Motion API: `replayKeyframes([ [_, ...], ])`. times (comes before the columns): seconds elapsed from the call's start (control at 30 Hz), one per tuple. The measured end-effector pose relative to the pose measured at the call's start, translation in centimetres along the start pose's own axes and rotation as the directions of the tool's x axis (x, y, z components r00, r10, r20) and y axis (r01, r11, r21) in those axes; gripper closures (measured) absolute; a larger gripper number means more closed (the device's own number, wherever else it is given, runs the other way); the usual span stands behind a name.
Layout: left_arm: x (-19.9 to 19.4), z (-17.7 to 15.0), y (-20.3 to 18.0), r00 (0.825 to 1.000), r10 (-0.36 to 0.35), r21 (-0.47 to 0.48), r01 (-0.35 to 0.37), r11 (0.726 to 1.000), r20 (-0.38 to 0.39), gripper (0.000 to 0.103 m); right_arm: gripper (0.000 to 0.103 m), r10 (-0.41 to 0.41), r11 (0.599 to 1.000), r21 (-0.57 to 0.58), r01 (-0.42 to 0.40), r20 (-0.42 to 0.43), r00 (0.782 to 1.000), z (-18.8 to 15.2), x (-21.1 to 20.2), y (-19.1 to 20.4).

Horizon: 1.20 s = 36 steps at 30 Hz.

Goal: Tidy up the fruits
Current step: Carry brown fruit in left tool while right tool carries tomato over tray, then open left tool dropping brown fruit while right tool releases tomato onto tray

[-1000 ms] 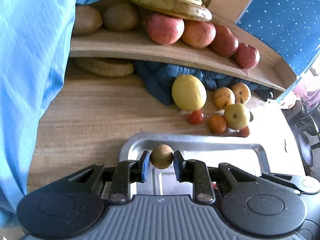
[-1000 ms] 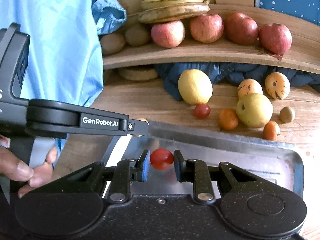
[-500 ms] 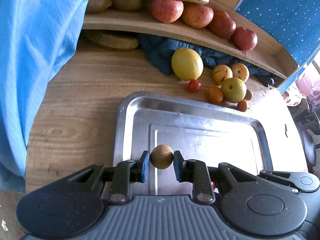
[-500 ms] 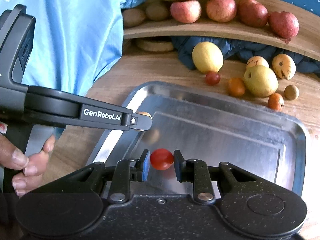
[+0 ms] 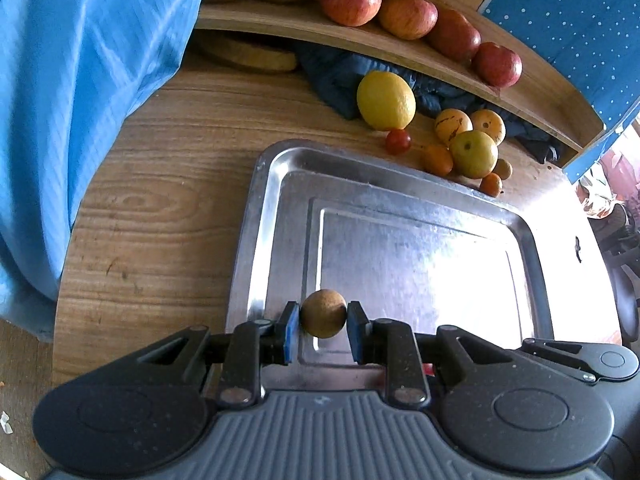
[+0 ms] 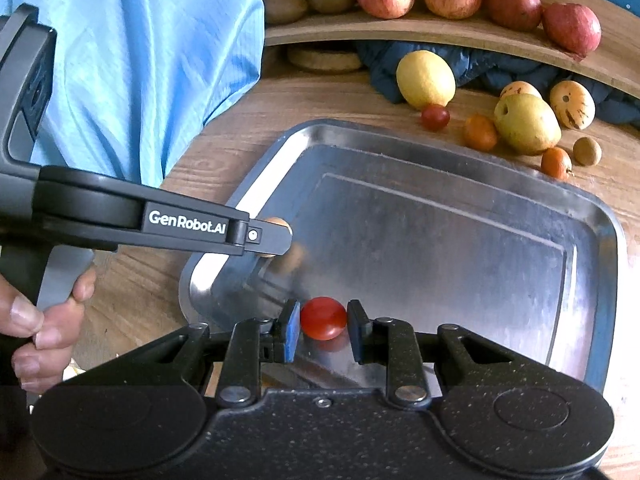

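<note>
Left tool (image 5: 323,333): pinching a brown fruit (image 5: 323,313), held above the tray (image 5: 256,240) at its near-left corner. Seen from the right camera, the same tool (image 6: 276,236) hangs over the tray's 9 o'clock rim.

Right tool (image 6: 323,332): pinching a cherry tomato (image 6: 323,317), low over the tray's near edge.

Change: a second ago only the tray's near rim showed beneath both tools; now nearly the whole tray lies under them. Both loads appear carried into place, so release into the tray looks like the step in hand.

Tray: bare, no fruit in it yet. Open floor runs from the tools toward 12 and 3 o'clock; the raised rim bounds all sides.

Tabletop (image 5: 160,200): at 12 to 1 o'clock beyond the tray, loose fruit waits: lemon (image 5: 386,100), second tomato (image 5: 398,141), pear (image 5: 474,154), small oranges. Shelf (image 5: 360,42) above carries apples.

Blue garment (image 5: 80,80) crowds 9 to 11 o'clock.
</note>
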State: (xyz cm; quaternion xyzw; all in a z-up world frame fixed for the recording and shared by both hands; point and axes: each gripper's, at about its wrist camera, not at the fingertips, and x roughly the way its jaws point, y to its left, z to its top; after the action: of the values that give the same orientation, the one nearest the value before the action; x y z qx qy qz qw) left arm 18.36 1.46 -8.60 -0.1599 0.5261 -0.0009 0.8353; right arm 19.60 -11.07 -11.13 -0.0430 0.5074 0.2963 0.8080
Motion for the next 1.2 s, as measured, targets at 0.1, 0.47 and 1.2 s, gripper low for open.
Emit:
replayKeyframes([
  [0.1, -0.1, -0.4, -0.2, 1.000, 0.002, 0.000, -0.002, 1.000, 0.000, 0.075, 0.076, -0.004, 1.000, 0.003, 0.004, -0.003, 1.000, -0.3, -0.3, 0.1],
  [0.47, -0.8, -2.1, -0.8, 1.000, 0.018, 0.000, -0.018, 1.000, 0.001, 0.075, 0.073, -0.017, 1.000, 0.022, 0.017, 0.010, 1.000, -1.8, -1.3, 0.2],
  [1.2, -4.5, -5.9, -2.6, 0.993, 0.114, 0.137, -0.108, 0.985, -0.031, 0.010, 0.027, -0.065, 0.995, 0.087, 0.056, 0.096, 0.993, -5.6, -6.1, -1.0],
])
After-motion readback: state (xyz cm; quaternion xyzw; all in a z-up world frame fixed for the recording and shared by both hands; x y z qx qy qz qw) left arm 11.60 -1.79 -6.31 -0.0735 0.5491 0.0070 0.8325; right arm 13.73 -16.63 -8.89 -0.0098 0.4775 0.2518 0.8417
